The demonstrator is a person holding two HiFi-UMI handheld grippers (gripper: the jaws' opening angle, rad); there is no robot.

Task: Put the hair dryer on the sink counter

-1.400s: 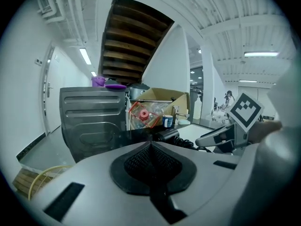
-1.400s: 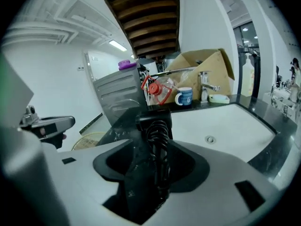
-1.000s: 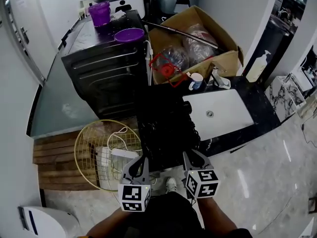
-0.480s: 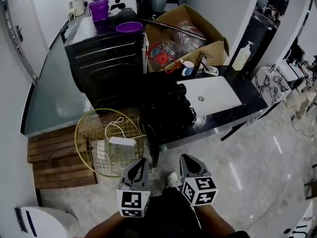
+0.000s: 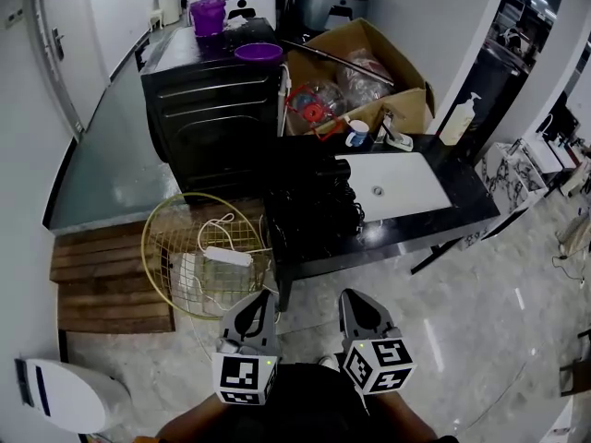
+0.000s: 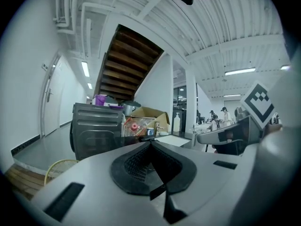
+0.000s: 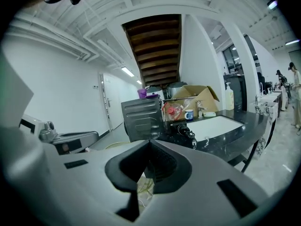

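Note:
The black hair dryer [image 5: 314, 206] lies with its cord on the dark sink counter [image 5: 466, 206], just left of the white basin [image 5: 397, 187]. It also shows at the counter's near end in the right gripper view [image 7: 184, 130]. Both grippers hang over the floor in front of the counter, well short of the dryer. My left gripper [image 5: 261, 296] is shut with nothing between its jaws, its tips meeting in its own view [image 6: 150, 143]. My right gripper [image 5: 350, 295] is likewise shut and empty [image 7: 149, 141].
A black oven-like cabinet [image 5: 217, 109] with purple cups stands left of the counter. An open cardboard box [image 5: 369, 63], a mug [image 5: 355, 135] and a soap bottle [image 5: 459, 118] line the back. On the floor sit a wire basket [image 5: 166, 247], wooden slats [image 5: 102, 280] and a white appliance [image 5: 60, 395].
I have backed away from the counter. Both grippers, which were at its front edge near the dryer, now hang over the floor farther from it.

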